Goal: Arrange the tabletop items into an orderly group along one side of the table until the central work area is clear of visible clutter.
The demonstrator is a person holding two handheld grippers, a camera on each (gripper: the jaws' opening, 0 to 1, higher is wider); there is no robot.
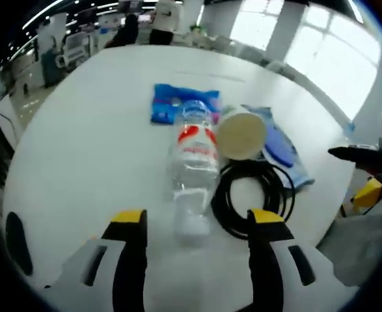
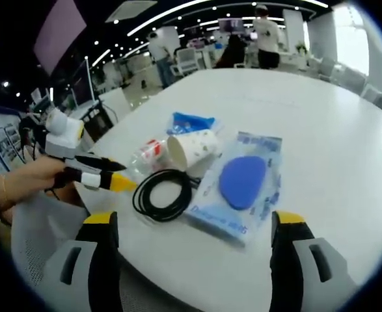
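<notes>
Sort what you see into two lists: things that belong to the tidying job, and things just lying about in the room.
Belongs to the job:
clear plastic bottle
paper cup
coiled black cable
blue sponge packet
small blue packet
white table

Just about:
chairs beyond the table
people standing in the background

Paper cup point(image 1: 241, 132) covers part of the blue-pad packet point(image 1: 283, 151) behind it; the bottle point(image 1: 192, 170) overlaps the far blue packet point(image 1: 171, 102), print too blurred to read; right gripper point(image 1: 366, 162) cut off by the right edge
</notes>
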